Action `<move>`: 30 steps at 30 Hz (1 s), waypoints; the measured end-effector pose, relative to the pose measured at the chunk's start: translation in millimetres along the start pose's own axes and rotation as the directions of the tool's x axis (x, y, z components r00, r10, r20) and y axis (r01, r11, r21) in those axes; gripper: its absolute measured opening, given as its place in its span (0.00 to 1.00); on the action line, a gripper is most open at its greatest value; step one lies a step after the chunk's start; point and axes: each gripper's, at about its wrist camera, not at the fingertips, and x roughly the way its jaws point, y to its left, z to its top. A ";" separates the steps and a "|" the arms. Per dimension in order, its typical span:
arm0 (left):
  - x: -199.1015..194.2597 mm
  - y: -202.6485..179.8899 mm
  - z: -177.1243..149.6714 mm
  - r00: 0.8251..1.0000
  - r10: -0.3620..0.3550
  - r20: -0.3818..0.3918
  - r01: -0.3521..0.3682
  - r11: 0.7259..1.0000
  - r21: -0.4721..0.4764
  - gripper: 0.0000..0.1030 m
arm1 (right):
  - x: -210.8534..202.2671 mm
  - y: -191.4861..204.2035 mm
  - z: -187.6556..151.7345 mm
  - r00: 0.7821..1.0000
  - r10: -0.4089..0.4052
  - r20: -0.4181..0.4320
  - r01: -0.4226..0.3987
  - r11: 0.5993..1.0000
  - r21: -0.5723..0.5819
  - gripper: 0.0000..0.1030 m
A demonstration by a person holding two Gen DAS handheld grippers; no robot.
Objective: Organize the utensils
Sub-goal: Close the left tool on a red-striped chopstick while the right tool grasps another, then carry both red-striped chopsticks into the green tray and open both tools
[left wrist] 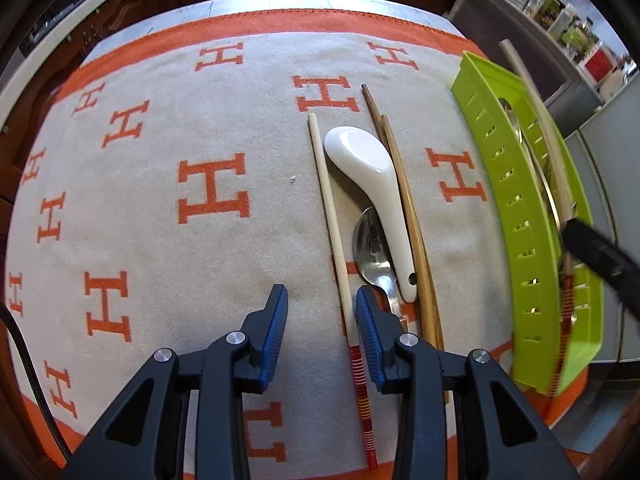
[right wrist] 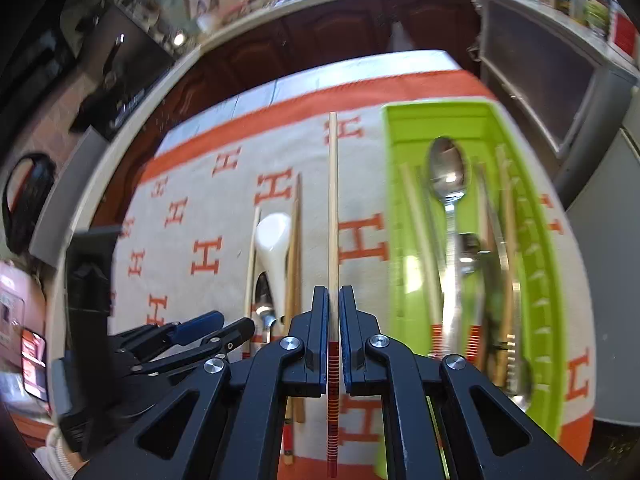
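My left gripper (left wrist: pixel 322 304) is open and points down at the cloth, with a pale chopstick (left wrist: pixel 336 232) with a red-striped end lying between its blue pads, close to the right one. Beside it lie a white ceramic spoon (left wrist: pixel 372 184), a metal spoon (left wrist: pixel 372 252) and two brown chopsticks (left wrist: pixel 404 208). My right gripper (right wrist: pixel 333 300) is shut on another pale striped chopstick (right wrist: pixel 333 200), held above the cloth left of the green tray (right wrist: pixel 436 106). The tray (left wrist: pixel 512 200) holds metal spoons (right wrist: pixel 448 176) and several chopsticks.
An orange-and-grey cloth (left wrist: pixel 160 160) with H marks covers the table. A black cable (left wrist: pixel 24 344) runs along its left edge. Dark wooden cabinets (right wrist: pixel 340 28) stand behind, and grey shelves with jars (left wrist: pixel 576 28) to the right. The left gripper (right wrist: pixel 234 322) shows in the right wrist view.
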 end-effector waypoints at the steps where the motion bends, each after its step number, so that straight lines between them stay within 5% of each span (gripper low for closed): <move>1: 0.7 -4.3 -0.3 1.000 0.025 0.002 -0.025 1.000 0.016 0.33 | -5.2 -6.7 -0.8 1.000 0.001 0.012 -0.001 1.000 0.015 0.05; 4: 1.9 -16.3 -1.1 0.996 0.082 0.022 -0.082 0.996 0.045 0.32 | -19.5 -31.1 0.3 0.999 -0.005 0.048 0.002 0.997 0.071 0.05; 7: 0.7 -16.6 -0.4 0.997 0.063 0.034 -0.064 0.998 0.022 0.04 | -32.2 -52.4 -0.2 0.997 -0.011 0.075 0.002 0.994 0.112 0.05; 13: -3.8 4.9 -3.6 0.999 -0.028 0.024 0.031 0.994 -0.108 0.03 | -42.1 -84.2 1.1 0.993 -0.088 0.083 0.079 0.991 0.112 0.05; 19: -29.9 17.8 -7.5 0.995 -0.083 0.056 0.090 0.986 -0.143 0.03 | -15.5 -95.4 -3.3 0.980 -0.196 0.012 0.196 0.980 0.040 0.05; 23: -50.3 11.8 -6.5 0.987 -0.142 0.081 0.152 0.980 -0.129 0.03 | -5.1 -100.2 -5.9 0.987 -0.159 -0.012 0.160 0.984 0.074 0.08; 30: -74.6 -37.7 12.0 0.965 -0.251 0.078 0.254 0.966 -0.040 0.03 | -26.7 -113.3 -4.8 0.990 -0.110 0.083 0.092 0.976 0.198 0.16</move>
